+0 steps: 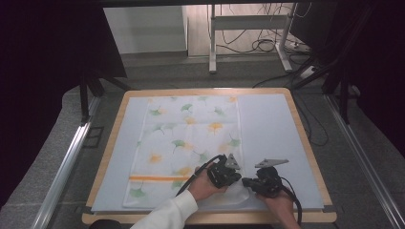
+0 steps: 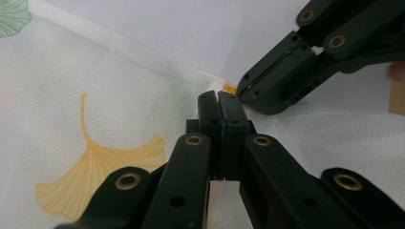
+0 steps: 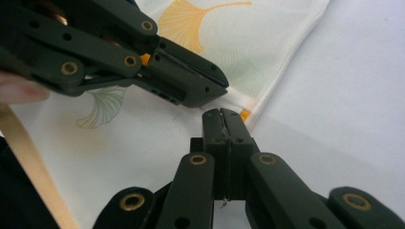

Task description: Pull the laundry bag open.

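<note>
Both grippers' jaws closed, pinching cloth corner.

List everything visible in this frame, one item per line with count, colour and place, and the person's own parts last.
Cloth: one, white with green and orange ginkgo leaves and an orange stripe, spread flat on the mat, near right corner at the grippers.
Mat: one, pale blue, covering the table top.
Table: one, light wood rim, centre.
Desk frame: one, white, with cables on the floor, far back.
Left gripper: one, black, jaws shut, at the cloth's near right corner.
Right gripper: one, black, jaws shut, beside it.
Sleeve: one, white, bottom edge.
</note>
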`<state>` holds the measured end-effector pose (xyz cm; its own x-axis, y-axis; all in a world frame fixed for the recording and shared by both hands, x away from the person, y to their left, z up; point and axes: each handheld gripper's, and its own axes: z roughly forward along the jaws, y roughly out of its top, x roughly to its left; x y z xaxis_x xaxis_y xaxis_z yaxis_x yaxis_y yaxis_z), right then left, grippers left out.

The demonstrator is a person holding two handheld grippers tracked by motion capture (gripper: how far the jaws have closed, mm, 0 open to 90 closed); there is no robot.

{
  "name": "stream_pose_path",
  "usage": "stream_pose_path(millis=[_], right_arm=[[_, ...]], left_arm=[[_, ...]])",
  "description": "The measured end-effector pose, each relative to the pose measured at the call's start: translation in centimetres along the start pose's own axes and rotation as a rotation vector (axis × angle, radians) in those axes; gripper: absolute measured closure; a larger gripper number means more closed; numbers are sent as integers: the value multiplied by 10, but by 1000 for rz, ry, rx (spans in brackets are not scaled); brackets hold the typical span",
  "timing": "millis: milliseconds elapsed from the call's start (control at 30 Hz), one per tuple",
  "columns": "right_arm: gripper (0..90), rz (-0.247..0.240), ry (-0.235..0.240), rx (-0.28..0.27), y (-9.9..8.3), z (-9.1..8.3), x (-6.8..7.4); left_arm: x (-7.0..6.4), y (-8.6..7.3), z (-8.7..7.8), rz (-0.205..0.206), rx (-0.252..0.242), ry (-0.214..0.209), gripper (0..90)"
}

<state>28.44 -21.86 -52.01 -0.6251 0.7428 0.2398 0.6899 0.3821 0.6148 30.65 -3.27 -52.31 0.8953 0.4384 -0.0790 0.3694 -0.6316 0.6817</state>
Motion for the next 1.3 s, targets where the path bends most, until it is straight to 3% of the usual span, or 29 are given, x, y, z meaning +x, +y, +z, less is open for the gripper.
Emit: stream_pose_path(millis=[133, 933, 1300], right_arm=[[892, 39, 12, 10, 1, 3, -2], [893, 28, 41, 6, 0, 3, -7], [893, 26, 46, 4, 0, 3, -7]], left_arm=[[0, 0, -1, 5, 4, 5, 900], [2, -5, -12, 20, 38, 16, 900], [10, -15, -21, -1, 39, 20, 900]])
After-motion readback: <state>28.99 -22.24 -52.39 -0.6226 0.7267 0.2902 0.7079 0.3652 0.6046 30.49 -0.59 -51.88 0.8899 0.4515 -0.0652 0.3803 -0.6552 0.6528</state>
